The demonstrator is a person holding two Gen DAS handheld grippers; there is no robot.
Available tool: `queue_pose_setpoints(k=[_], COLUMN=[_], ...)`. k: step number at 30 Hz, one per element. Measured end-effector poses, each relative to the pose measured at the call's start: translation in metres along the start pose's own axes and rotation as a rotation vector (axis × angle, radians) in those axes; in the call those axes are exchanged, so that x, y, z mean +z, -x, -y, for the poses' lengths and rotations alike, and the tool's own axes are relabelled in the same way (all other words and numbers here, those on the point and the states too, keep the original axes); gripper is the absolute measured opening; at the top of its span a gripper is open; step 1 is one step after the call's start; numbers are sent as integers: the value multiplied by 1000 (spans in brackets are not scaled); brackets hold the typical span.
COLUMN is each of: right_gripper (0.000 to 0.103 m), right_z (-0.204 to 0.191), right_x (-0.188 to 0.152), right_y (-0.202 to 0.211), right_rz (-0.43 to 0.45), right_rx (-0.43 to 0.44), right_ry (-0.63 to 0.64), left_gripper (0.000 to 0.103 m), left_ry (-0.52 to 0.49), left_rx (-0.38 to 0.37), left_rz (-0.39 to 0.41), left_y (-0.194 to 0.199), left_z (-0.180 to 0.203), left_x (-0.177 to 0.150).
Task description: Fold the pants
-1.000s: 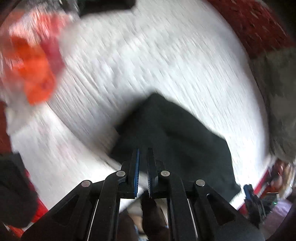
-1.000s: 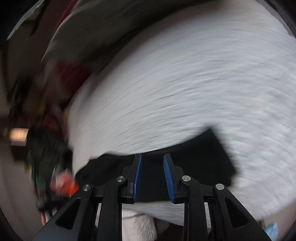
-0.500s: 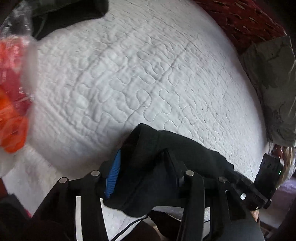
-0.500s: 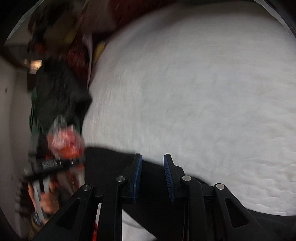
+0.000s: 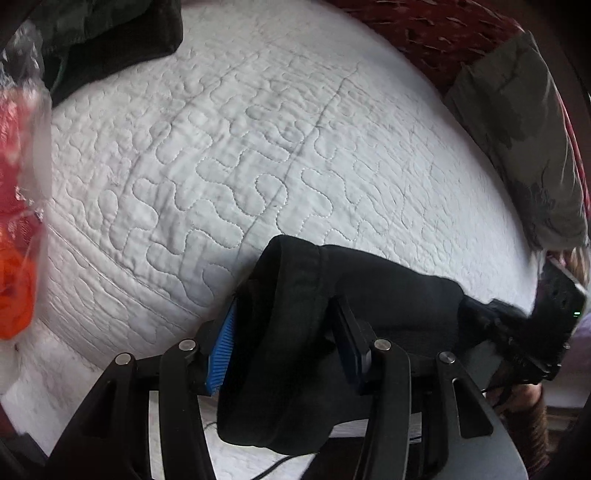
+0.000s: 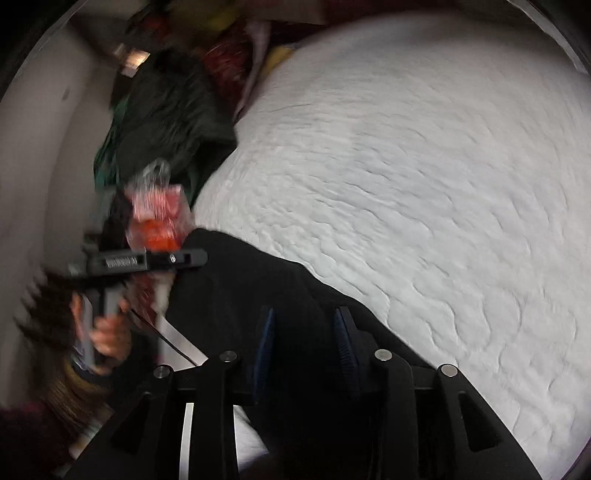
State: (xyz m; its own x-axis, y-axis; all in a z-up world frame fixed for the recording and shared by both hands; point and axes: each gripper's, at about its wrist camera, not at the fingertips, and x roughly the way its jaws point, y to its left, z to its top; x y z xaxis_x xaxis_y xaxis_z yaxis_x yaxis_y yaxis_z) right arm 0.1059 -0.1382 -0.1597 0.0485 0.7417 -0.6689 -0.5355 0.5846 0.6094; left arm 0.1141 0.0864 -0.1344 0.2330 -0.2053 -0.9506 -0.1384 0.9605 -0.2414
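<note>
The black pants (image 5: 369, 291) lie bunched at the near edge of a white quilted bed (image 5: 240, 155). My left gripper (image 5: 284, 332) is open, its blue-padded jaws standing wide on either side of a thick fold of the pants. In the right wrist view the pants (image 6: 251, 280) spread dark under my right gripper (image 6: 304, 339), which is open with the cloth between and below its jaws. The left gripper (image 6: 147, 258) shows there at the left, held in a hand.
A dark green garment (image 5: 110, 33) lies at the bed's far left corner. A clear bag with red and orange contents (image 5: 18, 192) is at the left edge. A grey-green patterned pillow (image 5: 524, 140) and a dark red cover (image 5: 424, 26) lie at the right.
My left gripper opened from shut and moved onto the pants fold, which now sits between its jaws. My right gripper swung left along the pants; the cloth now fills its lower view.
</note>
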Motion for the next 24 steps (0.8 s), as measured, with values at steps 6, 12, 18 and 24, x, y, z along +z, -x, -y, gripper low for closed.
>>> queue_pose_setpoints(k=[6, 12, 18, 24], right_gripper=[5, 5, 16, 27], right_z=[-12, -19, -3, 0], right_x=[-9, -9, -18, -24], right_y=[40, 16, 13, 29], right_rz=[218, 208, 224, 252], right_rx=[-63, -231, -203, -187], right_ry=[-79, -80, -206, -249], left_gripper=[32, 32, 36, 40], left_ry=[-15, -34, 124, 211], left_rx=[151, 275, -4, -146], left_rz=[87, 84, 41, 37], left_y=[5, -13, 6, 9], left_z=[21, 37, -6, -32], left_x=[-16, -5, -10, -24])
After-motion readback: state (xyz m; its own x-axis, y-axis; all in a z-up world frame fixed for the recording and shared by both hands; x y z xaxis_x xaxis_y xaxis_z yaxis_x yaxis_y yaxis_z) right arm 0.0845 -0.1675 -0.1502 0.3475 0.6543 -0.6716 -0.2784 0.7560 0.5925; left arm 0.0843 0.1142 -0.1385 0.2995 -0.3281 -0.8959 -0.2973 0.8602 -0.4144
